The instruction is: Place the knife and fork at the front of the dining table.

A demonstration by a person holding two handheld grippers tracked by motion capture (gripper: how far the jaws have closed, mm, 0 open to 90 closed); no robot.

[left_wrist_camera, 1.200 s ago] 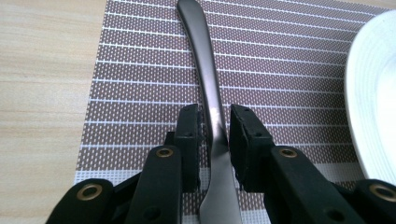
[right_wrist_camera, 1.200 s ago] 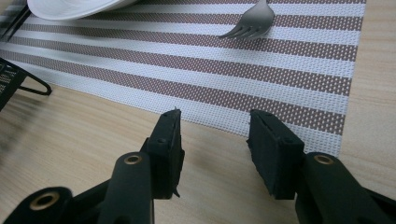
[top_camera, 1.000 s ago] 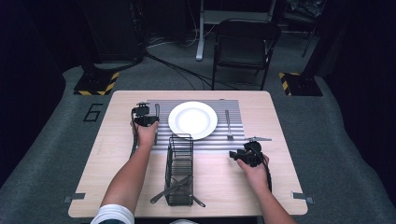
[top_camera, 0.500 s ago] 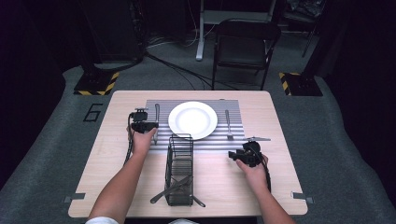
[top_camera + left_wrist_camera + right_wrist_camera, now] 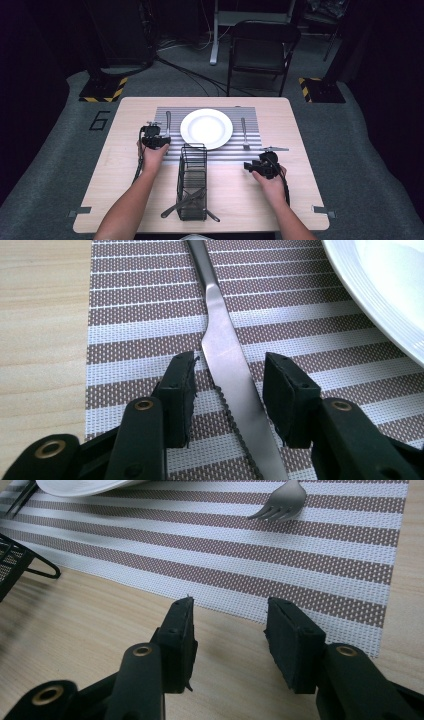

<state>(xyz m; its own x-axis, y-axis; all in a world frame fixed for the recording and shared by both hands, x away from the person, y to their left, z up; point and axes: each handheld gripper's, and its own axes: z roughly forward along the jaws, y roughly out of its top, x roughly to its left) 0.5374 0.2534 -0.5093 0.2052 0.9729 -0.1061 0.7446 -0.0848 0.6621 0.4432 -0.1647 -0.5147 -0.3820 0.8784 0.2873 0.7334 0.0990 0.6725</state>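
A table knife (image 5: 167, 122) lies on the striped placemat (image 5: 220, 152), left of the white plate (image 5: 206, 128). My left gripper (image 5: 158, 133) hovers low over the knife's near end. Its jaws have just been opening, and in the left gripper view the serrated blade (image 5: 225, 350) runs between the pads without touching them. The left gripper (image 5: 229, 385) is open. On the right, a fork (image 5: 244, 132) lies on the mat. My right gripper (image 5: 251, 165) is over bare wood just off the mat's near edge, and in its own view the right gripper (image 5: 230, 625) is open and empty.
A black wire basket (image 5: 192, 182) with several pieces of cutlery stands between my forearms at the table's near middle; its foot (image 5: 15, 560) shows left of the right gripper. The plate's rim (image 5: 380, 295) lies close on the left gripper's right. A chair (image 5: 262, 47) stands beyond the table.
My left hand has drawn back toward the near edge along the knife, which stays lying on the mat. The right hand has not moved.
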